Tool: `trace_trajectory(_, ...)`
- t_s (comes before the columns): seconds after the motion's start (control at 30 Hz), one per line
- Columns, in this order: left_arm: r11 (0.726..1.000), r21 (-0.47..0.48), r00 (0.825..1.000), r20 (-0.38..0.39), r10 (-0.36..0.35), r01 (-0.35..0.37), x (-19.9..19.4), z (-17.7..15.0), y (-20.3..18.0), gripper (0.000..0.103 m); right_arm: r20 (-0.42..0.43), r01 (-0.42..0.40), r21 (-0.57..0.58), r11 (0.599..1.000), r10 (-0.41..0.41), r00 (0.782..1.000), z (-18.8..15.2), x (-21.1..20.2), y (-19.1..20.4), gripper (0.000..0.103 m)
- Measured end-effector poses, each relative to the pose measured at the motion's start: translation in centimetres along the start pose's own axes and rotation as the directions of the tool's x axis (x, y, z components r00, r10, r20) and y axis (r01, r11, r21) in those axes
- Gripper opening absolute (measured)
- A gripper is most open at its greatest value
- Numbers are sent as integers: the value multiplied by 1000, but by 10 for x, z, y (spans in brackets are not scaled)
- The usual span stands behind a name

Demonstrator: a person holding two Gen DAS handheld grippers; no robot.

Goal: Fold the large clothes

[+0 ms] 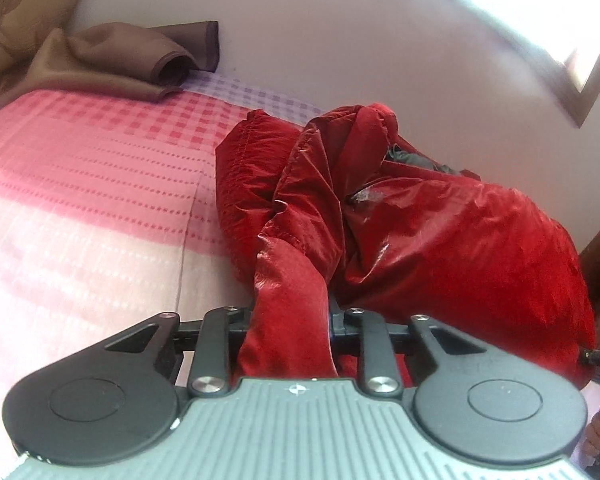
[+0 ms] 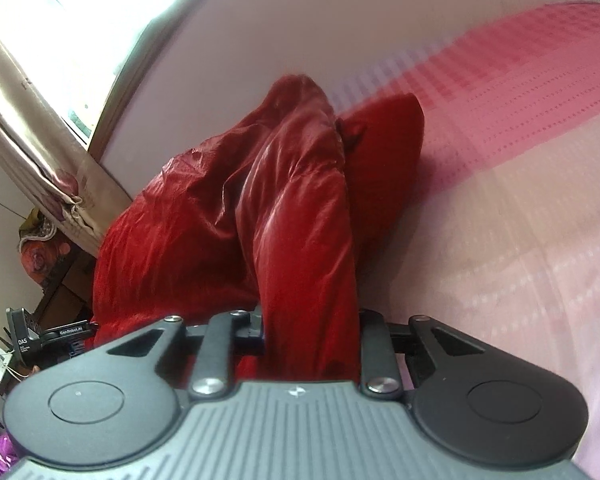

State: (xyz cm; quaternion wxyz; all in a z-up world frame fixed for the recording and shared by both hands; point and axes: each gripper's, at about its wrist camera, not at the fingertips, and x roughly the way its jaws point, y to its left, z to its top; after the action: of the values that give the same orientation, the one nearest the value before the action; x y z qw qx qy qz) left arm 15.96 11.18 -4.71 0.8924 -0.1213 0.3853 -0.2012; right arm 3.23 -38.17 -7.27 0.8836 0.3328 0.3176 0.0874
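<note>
My left gripper (image 1: 288, 320) and right gripper (image 2: 310, 320) each clamp a fold of the red jacket (image 1: 440, 232) heaped on the pink checked bed (image 1: 80, 184); the far gripper reads "GenRobot.AI", "DAS".

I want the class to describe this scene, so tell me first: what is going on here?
A person is working on a shiny red jacket lying bunched on a bed with a pink checked bedspread. Both handheld tools grip it: the left gripper and the right gripper each have a strip of red fabric clamped in their jaws. No neat fold shows yet. A brown blanket lies by the wall.
</note>
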Motion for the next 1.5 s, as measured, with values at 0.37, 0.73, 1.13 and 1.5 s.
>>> trace_trajectory(0.37, 1000, -17, 1000, -8, -21, 21, -48, -36, 8, 32, -32, -28, 43, 999, 29, 999, -39, -41, 4, 22)
trace_trajectory(0.73, 1000, -7, 995, 101, -1, 2, -59, -21, 25, 91, 92, 148, -131, 980, -136, 986, -27, -75, 39, 39)
trace_trajectory(1.13, 994, 8, 993, -21, -113, 114, -19, -3, 58, 91, 157, 116, -495, 861, -43, 987, -19, -44, 158, 30)
trace_trajectory(1.5, 992, 18, 992, -26, -121, 122, -11, -6, 61, 97, 160, 90, -546, 833, -1, 987, -22, -58, 185, 31)
